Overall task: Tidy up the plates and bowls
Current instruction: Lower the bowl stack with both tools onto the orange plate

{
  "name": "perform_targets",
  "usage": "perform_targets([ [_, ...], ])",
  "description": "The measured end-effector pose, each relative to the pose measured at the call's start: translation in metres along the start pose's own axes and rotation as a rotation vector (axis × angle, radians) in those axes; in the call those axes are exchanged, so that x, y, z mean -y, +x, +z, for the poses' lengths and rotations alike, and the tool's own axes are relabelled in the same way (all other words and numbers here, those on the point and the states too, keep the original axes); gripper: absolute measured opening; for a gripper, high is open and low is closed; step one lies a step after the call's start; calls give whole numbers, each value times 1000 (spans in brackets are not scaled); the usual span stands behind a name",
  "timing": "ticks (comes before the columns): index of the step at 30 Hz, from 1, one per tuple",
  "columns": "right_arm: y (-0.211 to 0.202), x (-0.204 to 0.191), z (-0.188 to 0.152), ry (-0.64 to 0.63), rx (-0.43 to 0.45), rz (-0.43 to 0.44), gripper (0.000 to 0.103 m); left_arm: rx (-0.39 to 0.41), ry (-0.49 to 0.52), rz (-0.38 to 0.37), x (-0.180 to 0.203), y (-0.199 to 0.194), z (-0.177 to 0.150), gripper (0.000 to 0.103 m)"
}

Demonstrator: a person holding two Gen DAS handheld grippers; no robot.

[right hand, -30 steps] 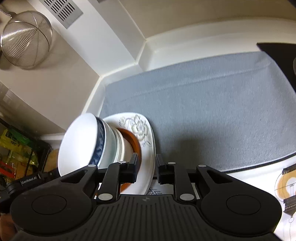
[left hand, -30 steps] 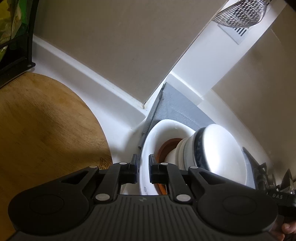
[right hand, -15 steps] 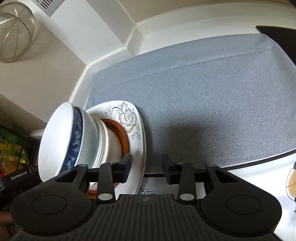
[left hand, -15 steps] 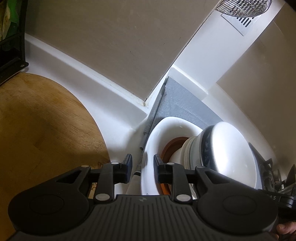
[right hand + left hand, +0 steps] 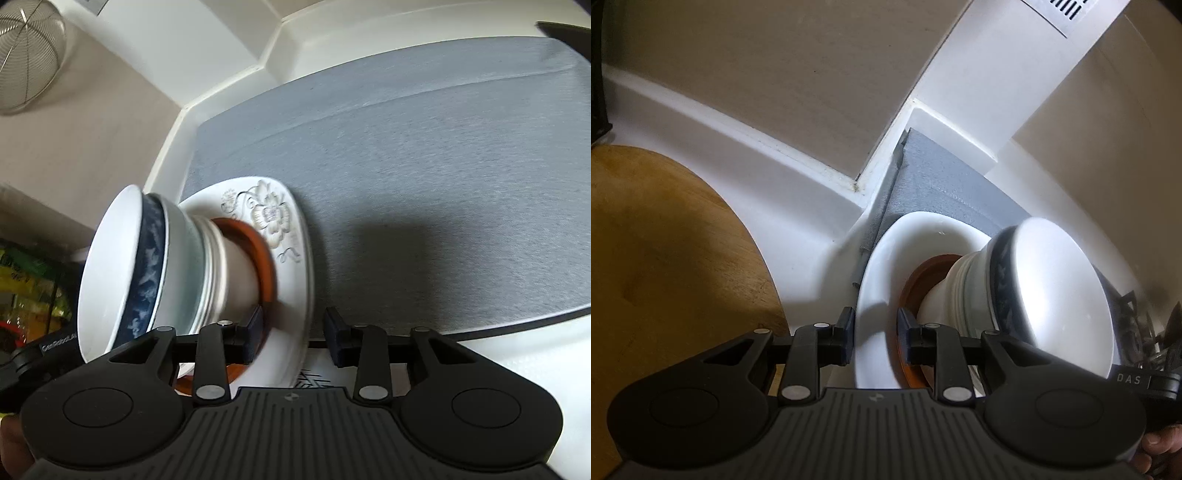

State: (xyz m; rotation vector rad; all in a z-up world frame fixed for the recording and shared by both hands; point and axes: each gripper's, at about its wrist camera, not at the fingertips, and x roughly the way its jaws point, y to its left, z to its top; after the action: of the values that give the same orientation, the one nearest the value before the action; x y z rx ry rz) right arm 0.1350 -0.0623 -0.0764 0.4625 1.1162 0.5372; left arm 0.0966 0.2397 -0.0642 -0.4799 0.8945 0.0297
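Note:
A stack of dishes stands at the left end of the grey mat [image 5: 424,166]. Its base is a white flowered plate [image 5: 291,229], with an orange-brown dish [image 5: 264,251] on it. Nested bowls rise above, among them a blue-patterned bowl [image 5: 149,258] and a white top bowl [image 5: 107,266]. My right gripper [image 5: 293,334] straddles the plate's rim, its jaws closing, and a gap shows beside the rim. On the opposite side my left gripper [image 5: 875,341] is open around the same plate [image 5: 886,266], next to the orange-brown dish [image 5: 916,273] and the top bowl [image 5: 1060,295].
A round wooden board [image 5: 665,258] lies left of the mat. White splashback walls meet in a corner behind the stack. A wire strainer [image 5: 26,55] hangs on the wall. A stove burner [image 5: 1137,325] sits past the bowls. Coloured packets [image 5: 26,280] fill a rack at far left.
Both grippers were tight on the plate's rim a second ago and have spread apart. The stack and both hands have come down closer to the grey mat.

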Motion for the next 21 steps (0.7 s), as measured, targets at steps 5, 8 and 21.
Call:
perform_targets([
  [5, -1, 7, 1, 24, -2, 30, 30, 9, 15, 21, 7, -2, -5, 27],
  [8, -5, 11, 2, 22, 7, 24, 30, 5, 32, 29, 19, -1, -8, 27],
  [21, -61, 88, 10, 117, 71, -35, 30, -44, 139, -28, 121, 37, -31, 27],
])
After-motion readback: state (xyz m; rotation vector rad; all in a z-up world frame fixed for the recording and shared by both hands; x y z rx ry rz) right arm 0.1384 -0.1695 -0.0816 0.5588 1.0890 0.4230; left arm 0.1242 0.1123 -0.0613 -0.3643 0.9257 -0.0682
